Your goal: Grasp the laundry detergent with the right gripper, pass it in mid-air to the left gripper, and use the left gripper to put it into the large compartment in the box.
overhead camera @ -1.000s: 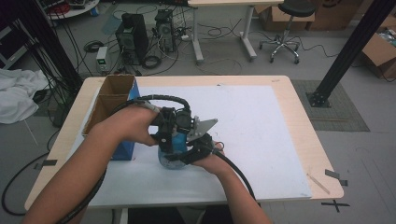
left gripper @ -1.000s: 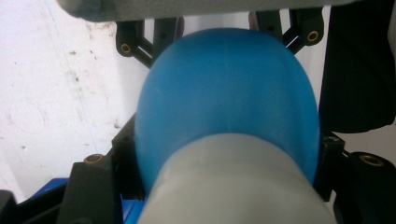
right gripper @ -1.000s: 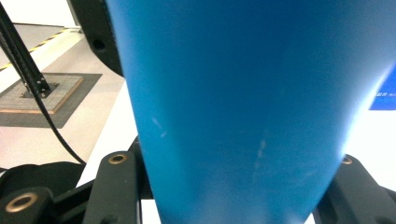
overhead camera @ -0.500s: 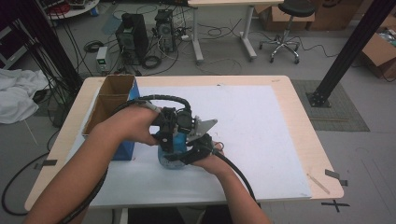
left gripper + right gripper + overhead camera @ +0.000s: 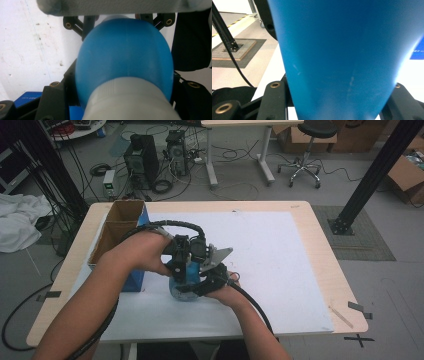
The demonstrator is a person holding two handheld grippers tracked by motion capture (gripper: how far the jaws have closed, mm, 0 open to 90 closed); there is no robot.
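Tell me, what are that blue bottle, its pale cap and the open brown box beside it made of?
The blue bottle looks like plastic: smooth, evenly coloured, soft sheen, faint scuffs. Its pale cap seems matte whitish plastic with fine ribbing, though blurred. The brown box looks like plain cardboard: dull tan walls, folded flaps, with a blue outer face.

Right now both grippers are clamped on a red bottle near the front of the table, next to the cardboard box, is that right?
Not quite: the bottle is blue, not red, as the left gripper view and right gripper view show up close. The rest holds: the left gripper and right gripper are both shut on it near the front of the table, next to the cardboard box.
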